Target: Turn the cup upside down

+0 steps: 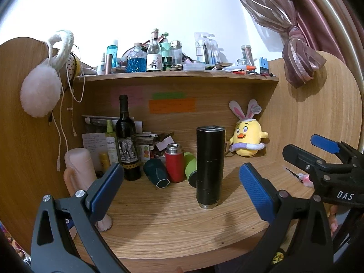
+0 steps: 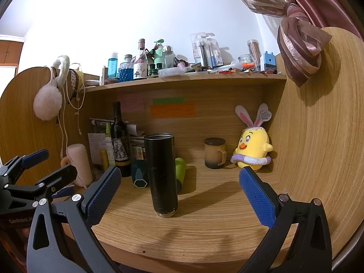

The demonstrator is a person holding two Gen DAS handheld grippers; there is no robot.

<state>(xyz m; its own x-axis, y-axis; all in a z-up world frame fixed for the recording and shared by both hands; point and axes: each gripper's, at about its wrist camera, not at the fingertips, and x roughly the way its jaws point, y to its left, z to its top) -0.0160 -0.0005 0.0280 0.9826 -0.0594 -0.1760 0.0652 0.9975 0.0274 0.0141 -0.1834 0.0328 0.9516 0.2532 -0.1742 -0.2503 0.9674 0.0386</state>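
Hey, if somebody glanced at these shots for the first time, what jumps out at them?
The tall black cup stands alone mid-desk, open end up, framed by the open blue-padded left hand-held gripper. Behind it to the right, a yellow chick plush with bunny ears sits in the corner. Above, a shelf is crammed with bottles.

a wooden desk (image 2: 204, 223) fills the lower frame; at centre stands a black cup (image 2: 162, 175), a tan mug (image 2: 214, 152) right of centre, a wine bottle (image 2: 119, 141) left.

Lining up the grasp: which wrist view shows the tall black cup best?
Left wrist view: the black cup stands unobstructed, centred between open fingers. Right wrist view also shows it whole, but left of centre.
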